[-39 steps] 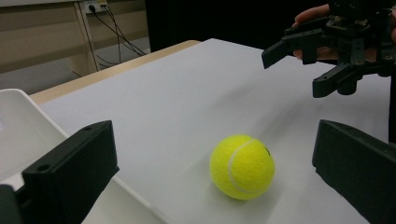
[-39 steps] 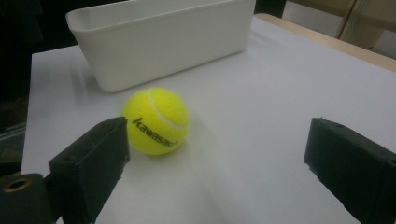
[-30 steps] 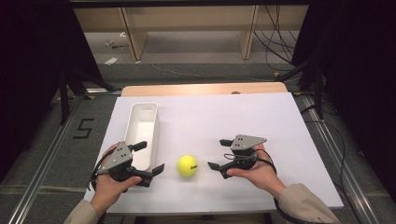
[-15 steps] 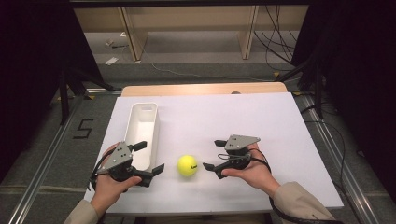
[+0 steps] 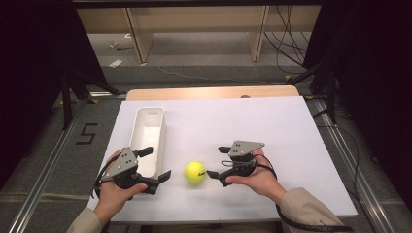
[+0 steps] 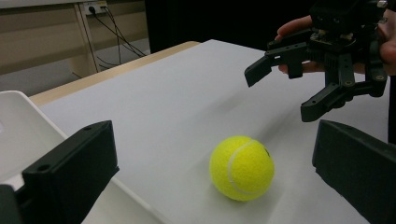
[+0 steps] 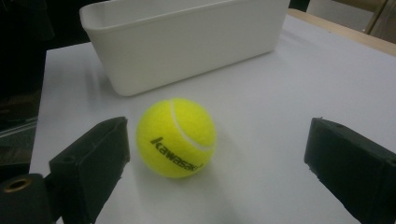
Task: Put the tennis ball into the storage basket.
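Tennis ball (image 5: 195,172), "kawasaki" print facing the spread-jawed right hand-held gripper (image 5: 218,161), rests free.

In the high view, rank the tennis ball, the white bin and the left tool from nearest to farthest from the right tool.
1. tennis ball, just left of the right tool.
2. left tool, beyond the ball.
3. white bin, at the far left; close to the left tool's rank.

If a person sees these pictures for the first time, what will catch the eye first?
The bright yellow tennis ball lies alone on the white table, between the two open grippers. The right gripper points at it from close by. A long white bin stands to the ball's left, beside the left gripper.
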`<move>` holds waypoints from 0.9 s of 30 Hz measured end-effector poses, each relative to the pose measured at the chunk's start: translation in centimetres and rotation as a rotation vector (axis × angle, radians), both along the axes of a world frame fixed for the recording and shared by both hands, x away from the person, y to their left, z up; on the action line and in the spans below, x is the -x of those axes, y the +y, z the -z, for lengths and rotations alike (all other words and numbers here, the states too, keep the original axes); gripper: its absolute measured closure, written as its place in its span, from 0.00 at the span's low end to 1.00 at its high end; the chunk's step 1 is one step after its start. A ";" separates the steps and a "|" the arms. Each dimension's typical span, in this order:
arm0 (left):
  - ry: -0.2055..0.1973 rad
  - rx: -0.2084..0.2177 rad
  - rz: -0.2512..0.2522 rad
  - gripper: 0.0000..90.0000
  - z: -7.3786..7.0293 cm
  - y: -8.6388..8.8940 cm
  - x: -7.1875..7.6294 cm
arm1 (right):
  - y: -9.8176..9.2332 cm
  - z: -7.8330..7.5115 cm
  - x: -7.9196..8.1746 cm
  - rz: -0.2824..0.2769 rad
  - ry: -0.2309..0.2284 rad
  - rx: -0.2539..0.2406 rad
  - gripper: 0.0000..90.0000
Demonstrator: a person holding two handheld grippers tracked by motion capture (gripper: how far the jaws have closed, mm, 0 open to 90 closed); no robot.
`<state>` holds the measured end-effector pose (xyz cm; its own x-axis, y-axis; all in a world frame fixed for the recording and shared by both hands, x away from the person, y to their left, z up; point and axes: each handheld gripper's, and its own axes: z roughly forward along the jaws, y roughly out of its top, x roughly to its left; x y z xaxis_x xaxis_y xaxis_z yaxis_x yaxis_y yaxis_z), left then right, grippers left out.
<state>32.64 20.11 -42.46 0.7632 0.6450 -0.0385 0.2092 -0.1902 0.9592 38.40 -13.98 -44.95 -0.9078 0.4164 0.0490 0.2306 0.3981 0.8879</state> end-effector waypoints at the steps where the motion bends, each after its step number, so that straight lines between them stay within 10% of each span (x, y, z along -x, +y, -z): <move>1: 0.000 0.000 0.001 0.00 0.0 0.0 0.0 | 0.1 0.0 0.0 -0.002 0.001 0.002 0.08; 27: 0.000 0.001 0.002 0.00 0.0 0.0 0.0 | 2.3 0.7 -0.5 -0.036 0.017 0.007 0.08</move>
<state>32.63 20.07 -42.47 0.7645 0.6434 -0.0389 0.2084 -0.1896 0.9595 38.86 -11.72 -45.69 -0.9214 0.3837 0.0619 0.2311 0.4128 0.8810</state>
